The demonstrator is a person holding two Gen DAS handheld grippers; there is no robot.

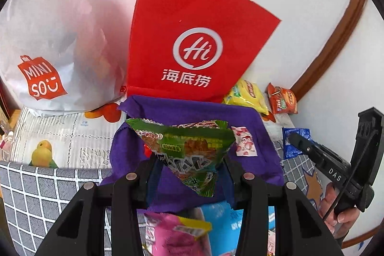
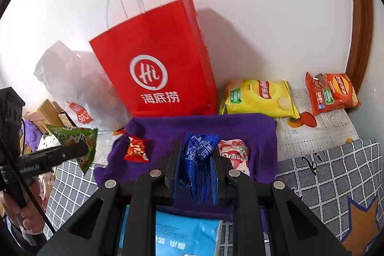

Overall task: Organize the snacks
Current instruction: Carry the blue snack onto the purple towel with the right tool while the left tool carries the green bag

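Left tool (image 1: pixel 189 167) clamps green packet (image 1: pixel 184 148) point-down; right tool (image 2: pixel 195 160) clamps blue packet (image 2: pixel 198 160) lengthwise.

Bright, even daylight in both views. The red paper bag (image 2: pixel 158 64) casts a soft shadow rightward on the white wall (image 2: pixel 264 4). Strong fisheye bending and black vignette at corners; near foreground slightly soft.

Table with grid-pattern cover (image 2: pixel 336 174) (fruit-print sheet (image 1: pixel 60 133) behind) carries purple cloth (image 2: pixel 240 128), red bag (image 2: pixel 156 64), white bag (image 1: pixel 48 40), yellow chip bag (image 2: pixel 259 97).
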